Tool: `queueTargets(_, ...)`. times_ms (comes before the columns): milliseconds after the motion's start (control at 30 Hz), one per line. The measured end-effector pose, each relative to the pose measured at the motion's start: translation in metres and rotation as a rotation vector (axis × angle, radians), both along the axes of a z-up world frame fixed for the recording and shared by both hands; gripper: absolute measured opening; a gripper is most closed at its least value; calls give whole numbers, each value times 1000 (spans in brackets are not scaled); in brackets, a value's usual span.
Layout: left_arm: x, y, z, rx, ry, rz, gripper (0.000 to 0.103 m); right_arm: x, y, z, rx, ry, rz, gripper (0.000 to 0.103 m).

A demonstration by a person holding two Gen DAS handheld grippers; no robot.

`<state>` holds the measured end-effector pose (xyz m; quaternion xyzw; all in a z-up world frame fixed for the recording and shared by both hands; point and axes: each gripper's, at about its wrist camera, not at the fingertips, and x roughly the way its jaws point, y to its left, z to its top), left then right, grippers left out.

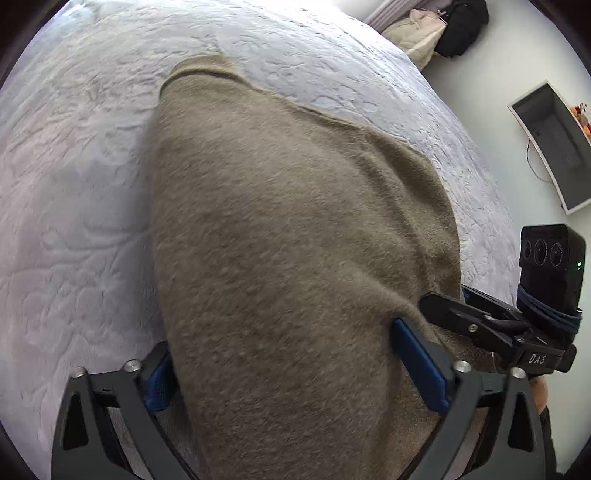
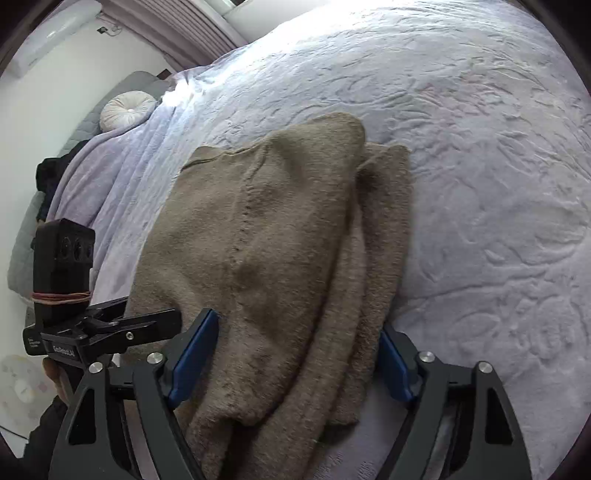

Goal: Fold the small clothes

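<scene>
Nearest, the left gripper (image 1: pixel 284 354) stands with its blue pads (image 1: pixel 417 365) set wide on either side of a bulk of brown sweater (image 1: pixel 295 229). The knit fills the gap and lies against both pads, but whether they press on it cannot be told. The right gripper (image 2: pixel 295 354) is likewise spread wide, with a bunched portion of the same sweater (image 2: pixel 273 240) running between its pads (image 2: pixel 194 354); cloth hides part of the right-hand pad, and a firm pinch cannot be confirmed there either. Beyond the fingers, the sweater lies on a pale lilac bedspread (image 1: pixel 74 166), doubled over itself, one layer showing past the edge of the upper one in the right wrist view. A seam line runs up the top layer. Farther off, a round white cushion (image 2: pixel 127 110) sits at the bed's head, and dark and beige clothing (image 1: pixel 439 33) lies heaped past the bed's far corner.
</scene>
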<state>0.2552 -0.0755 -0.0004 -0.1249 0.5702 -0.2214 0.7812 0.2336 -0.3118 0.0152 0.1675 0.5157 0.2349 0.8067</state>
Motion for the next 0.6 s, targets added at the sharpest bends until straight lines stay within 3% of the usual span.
queueTargets(33,-2,-3,4,16,-17,-11,77,-1,5,2,-9,-8,10,65)
queueTargets(100,-7,-1,13,24,-43,-10,51,-6,14,11,-45,-46,26,49)
queueTargets(167,-12,7,23,8,-46,-2,46,-15,15,26,-21,-79,30,44)
queueTargets(367,-72,8,67,114,-132,-27,46,-64,47,79,-39,-194,109,44)
queueTargets(600,-160,42,93,91,-154,-14,46,-141,68,103,6,-214,176,44)
